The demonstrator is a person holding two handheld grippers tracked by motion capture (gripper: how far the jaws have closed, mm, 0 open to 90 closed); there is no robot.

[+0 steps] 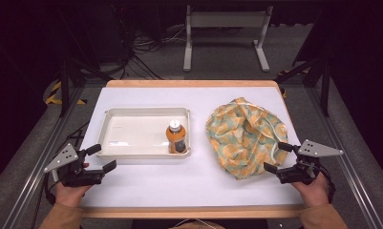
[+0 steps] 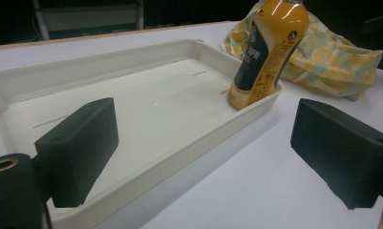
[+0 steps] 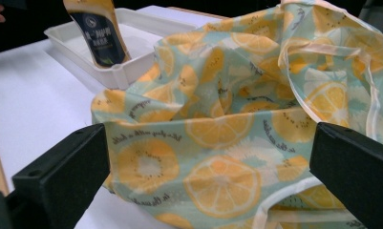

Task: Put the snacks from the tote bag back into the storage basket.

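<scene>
Right tool (image 1: 278, 157) gapes wide beside the fruit-print bag (image 1: 246, 136); left tool (image 1: 102, 158) wide near the tray (image 1: 146, 153).

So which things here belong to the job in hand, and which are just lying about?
In the job:
- cloth bag, between the open right tongs
- bottle
- tray, facing the open left tongs

Lying about:
- metal stand
- floor cables

Lemon-print teal cloth bag (image 1: 245, 136), orange bottle (image 1: 175, 137) with seemingly dark label, white tray (image 1: 113, 123).
</scene>
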